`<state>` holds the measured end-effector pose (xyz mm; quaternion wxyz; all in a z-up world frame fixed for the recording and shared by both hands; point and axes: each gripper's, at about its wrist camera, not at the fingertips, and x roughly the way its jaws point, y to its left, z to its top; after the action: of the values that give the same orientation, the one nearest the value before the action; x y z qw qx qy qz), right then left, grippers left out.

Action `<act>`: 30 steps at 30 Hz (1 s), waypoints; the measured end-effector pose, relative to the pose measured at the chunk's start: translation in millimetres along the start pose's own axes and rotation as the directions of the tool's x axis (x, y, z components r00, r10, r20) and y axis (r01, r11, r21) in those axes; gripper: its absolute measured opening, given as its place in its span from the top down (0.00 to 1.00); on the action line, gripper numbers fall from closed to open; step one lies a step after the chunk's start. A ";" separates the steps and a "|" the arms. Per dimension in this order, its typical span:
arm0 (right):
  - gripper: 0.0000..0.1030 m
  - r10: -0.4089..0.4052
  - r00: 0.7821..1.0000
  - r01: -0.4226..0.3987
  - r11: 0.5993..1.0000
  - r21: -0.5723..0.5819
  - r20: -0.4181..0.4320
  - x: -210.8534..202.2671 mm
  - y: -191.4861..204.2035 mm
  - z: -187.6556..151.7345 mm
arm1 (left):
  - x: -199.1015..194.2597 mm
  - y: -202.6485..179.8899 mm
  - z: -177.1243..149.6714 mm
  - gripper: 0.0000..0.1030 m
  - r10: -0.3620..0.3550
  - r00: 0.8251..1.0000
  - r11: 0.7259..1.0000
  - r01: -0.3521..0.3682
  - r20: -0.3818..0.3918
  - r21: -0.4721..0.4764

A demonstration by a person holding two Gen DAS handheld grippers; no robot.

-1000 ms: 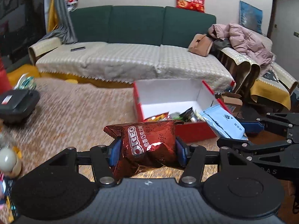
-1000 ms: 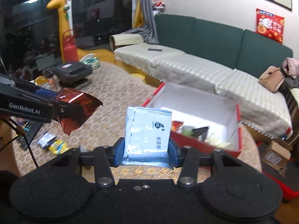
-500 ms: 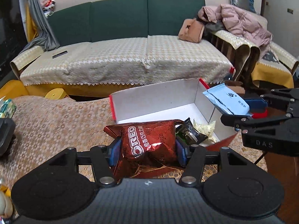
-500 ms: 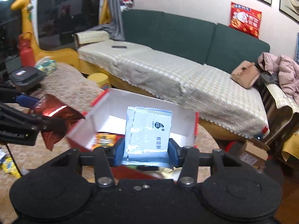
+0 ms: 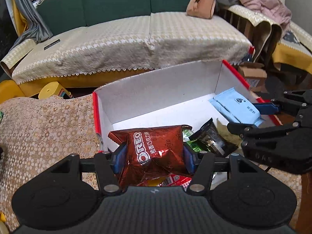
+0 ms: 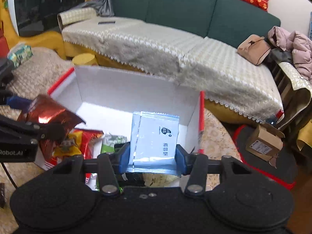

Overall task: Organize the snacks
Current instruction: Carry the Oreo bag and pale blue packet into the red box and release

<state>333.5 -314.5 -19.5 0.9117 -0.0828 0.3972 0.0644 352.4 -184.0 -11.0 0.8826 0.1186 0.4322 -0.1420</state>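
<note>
My left gripper (image 5: 154, 156) is shut on a red foil Oreo packet (image 5: 156, 150) and holds it over the near left part of an open red box with a white inside (image 5: 156, 95). My right gripper (image 6: 153, 156) is shut on a pale blue snack packet (image 6: 155, 136) and holds it over the box's right side (image 6: 124, 89). In the left wrist view the blue packet (image 5: 236, 107) hangs above the right rim. Several snack packets (image 5: 210, 140) lie on the box floor.
The box sits on a table with a gold lace cloth (image 5: 42, 128). Behind it is a green sofa with a cream cover (image 5: 136, 37). A cardboard parcel (image 6: 263, 142) lies on the floor at the right. A yellow stool (image 6: 84, 59) stands behind the box.
Both grippers have moved forward and down over the box with their packets still held. The Oreo packet and the blue packet now hang inside the box's outline.
</note>
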 end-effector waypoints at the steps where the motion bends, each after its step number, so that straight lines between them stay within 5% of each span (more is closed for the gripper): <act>1: 0.54 -0.002 1.000 0.002 1.000 -0.006 -0.009 4.1 1.1 -0.2 | 3.7 -0.3 0.3 0.44 0.001 1.000 1.000 -0.001 -0.007 0.003; 15: 0.54 -0.014 0.998 0.012 1.000 -0.025 -0.065 24.7 1.5 -10.5 | 25.9 -6.6 -3.1 0.42 0.012 0.998 1.000 -0.011 -0.056 0.018; 30: 0.52 0.050 0.998 -0.051 0.998 0.046 0.027 -30.8 -2.9 -14.1 | -36.1 0.4 -7.0 0.28 -0.020 0.999 0.999 0.021 0.037 -0.037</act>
<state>303.1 -321.8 -6.0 0.9166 -0.0507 0.3886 0.0792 326.3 -176.0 13.6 0.8909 0.0952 0.4198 -0.1452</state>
